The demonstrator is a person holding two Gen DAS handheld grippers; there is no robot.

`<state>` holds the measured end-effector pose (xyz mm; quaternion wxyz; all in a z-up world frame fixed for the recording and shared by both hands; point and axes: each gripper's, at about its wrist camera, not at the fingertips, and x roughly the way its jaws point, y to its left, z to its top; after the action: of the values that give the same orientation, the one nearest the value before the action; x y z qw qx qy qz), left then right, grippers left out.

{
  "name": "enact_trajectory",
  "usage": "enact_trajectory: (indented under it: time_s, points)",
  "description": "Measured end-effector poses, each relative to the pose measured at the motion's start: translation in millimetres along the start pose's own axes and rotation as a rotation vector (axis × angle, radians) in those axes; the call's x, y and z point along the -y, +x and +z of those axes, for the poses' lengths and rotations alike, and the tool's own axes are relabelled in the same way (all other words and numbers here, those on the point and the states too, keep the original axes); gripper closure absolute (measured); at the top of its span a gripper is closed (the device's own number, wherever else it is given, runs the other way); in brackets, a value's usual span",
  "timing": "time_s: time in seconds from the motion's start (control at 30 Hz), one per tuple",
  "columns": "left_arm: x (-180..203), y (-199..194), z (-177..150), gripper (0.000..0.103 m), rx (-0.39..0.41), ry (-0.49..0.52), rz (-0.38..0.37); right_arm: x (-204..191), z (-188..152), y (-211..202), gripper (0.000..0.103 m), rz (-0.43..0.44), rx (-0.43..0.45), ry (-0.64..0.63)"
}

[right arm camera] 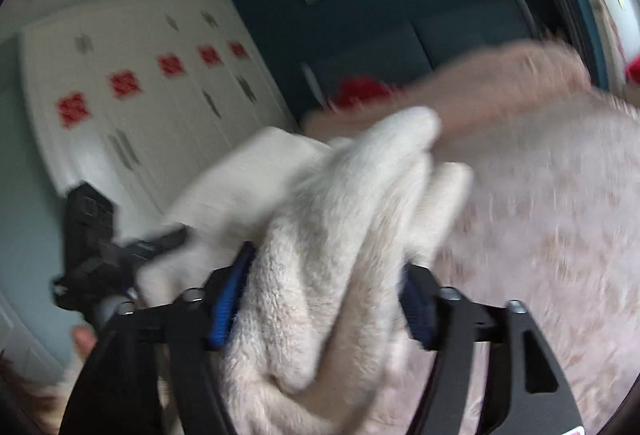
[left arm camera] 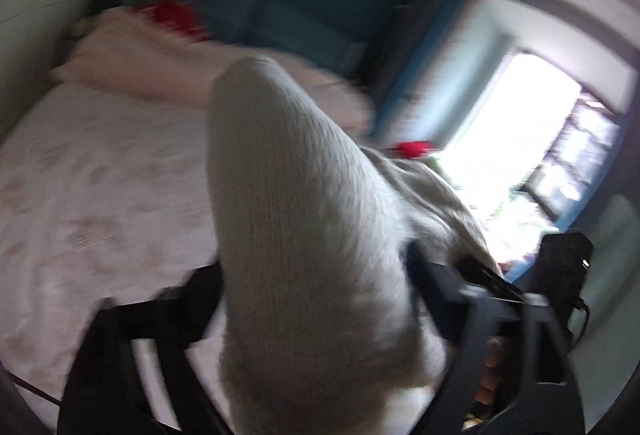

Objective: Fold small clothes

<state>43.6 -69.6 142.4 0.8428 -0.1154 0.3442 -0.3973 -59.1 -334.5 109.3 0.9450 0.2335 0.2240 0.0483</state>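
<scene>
White garment hides the bed behind; motion blurs everything.

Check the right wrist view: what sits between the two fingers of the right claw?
A bunched white fleecy garment fills the gap between the right claw's blue-padded fingers, shown in the right wrist view. Blur hides whether the pads press on it.

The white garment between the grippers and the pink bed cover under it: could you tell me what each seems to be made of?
White garment: soft fabric, probably a knit with a fleecy side; fine ribs show in the left wrist view, a fuzzy pile in the right. Pink bed cover: thin matte cloth with a faint printed pattern, perhaps cotton; blur hides the weave.
</scene>
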Motion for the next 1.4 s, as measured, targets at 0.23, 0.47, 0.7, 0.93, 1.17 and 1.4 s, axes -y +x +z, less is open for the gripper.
enact_trajectory:
  time_s: [0.23, 0.47, 0.7, 0.93, 1.17, 1.4]
  points:
    - [-150, 34, -105, 0.020, -0.202, -0.282, 0.319, 47, -119, 77, 0.064, -0.222, -0.296, 0.121]
    - [-105, 50, -89, 0.019, -0.174, -0.085, 0.315, -36, -104, 125, 0.080, -0.148, -0.335, -0.097]
    - [-126, 139, -125, 0.018, -0.338, -0.005, 0.524, 33, -152, 212, 0.103, -0.316, -0.568, -0.051]
    - [-141, 131, -138, 0.017, -0.356, -0.061, 0.519, 2, -129, 166, 0.092, -0.317, -0.432, -0.080]
    - [-121, 118, -139, 0.019, -0.346, -0.033, 0.553, 5, -149, 158, 0.088, -0.379, -0.443, -0.125]
    - [-95, 87, -140, 0.015, -0.275, 0.016, 0.588, -40, -137, 79, 0.011, -0.416, -0.185, -0.250]
